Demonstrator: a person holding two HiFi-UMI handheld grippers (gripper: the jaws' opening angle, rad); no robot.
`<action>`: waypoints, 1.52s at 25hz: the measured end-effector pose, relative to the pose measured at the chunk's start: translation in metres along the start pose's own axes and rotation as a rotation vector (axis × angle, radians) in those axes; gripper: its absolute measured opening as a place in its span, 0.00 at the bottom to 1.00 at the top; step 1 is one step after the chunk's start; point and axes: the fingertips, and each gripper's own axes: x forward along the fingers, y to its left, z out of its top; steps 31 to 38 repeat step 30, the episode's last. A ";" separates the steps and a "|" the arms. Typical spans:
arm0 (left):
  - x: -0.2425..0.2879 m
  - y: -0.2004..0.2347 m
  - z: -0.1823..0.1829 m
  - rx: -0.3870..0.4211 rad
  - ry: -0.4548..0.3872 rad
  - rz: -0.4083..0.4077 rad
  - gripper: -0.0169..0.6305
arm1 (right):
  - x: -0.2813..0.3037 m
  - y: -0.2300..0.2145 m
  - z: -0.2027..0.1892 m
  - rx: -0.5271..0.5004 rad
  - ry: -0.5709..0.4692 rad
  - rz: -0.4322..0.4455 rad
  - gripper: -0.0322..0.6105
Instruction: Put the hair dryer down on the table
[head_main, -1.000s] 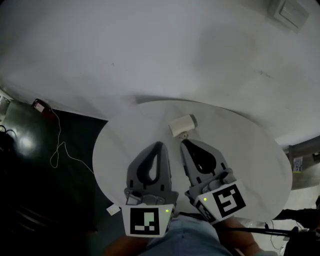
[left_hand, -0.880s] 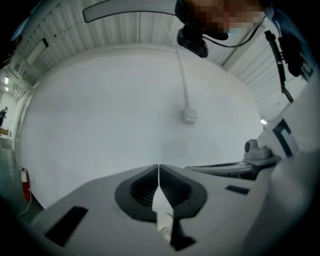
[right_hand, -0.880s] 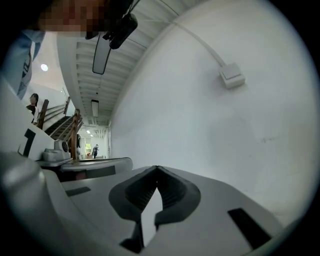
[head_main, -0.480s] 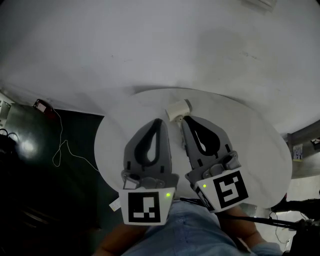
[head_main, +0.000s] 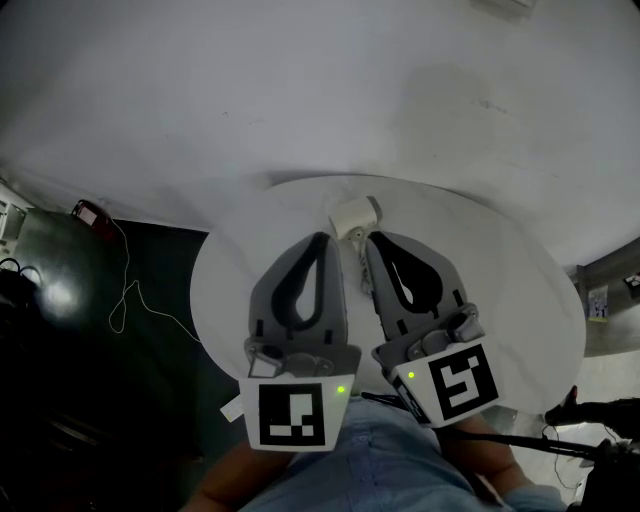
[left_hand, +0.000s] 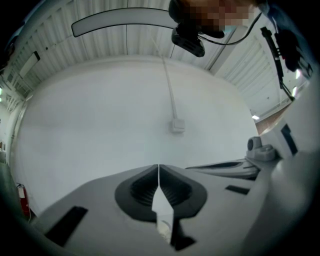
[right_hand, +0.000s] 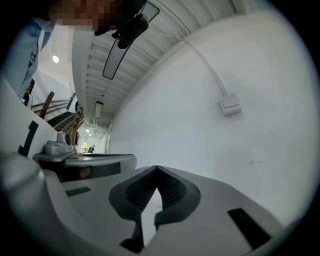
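Both grippers are empty: left gripper (left_hand: 158, 168) and right gripper (right_hand: 156, 168) have jaws together on nothing. The hair dryer (head_main: 355, 217) lies on the counter (head_main: 500, 290), far side, just beyond their tips. Placement looks done; pull back straight, don't nudge it.

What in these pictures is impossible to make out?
- Head view: the lower part of the hair dryer hides behind the right gripper; whether it rests on the table is unclear.
- Both gripper views: they face the wall, so neither shows the hair dryer or table.
- Head view: the red thing on the dark floor is too small to name.
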 end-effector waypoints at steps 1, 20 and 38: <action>0.000 -0.001 0.001 0.005 -0.002 -0.002 0.05 | -0.001 0.000 0.000 0.000 -0.003 0.000 0.06; 0.008 0.002 -0.006 0.004 0.011 -0.015 0.05 | 0.006 -0.008 -0.001 -0.011 0.008 -0.024 0.06; 0.009 0.000 -0.010 0.006 0.012 -0.025 0.05 | 0.007 -0.009 -0.004 -0.019 0.013 -0.027 0.06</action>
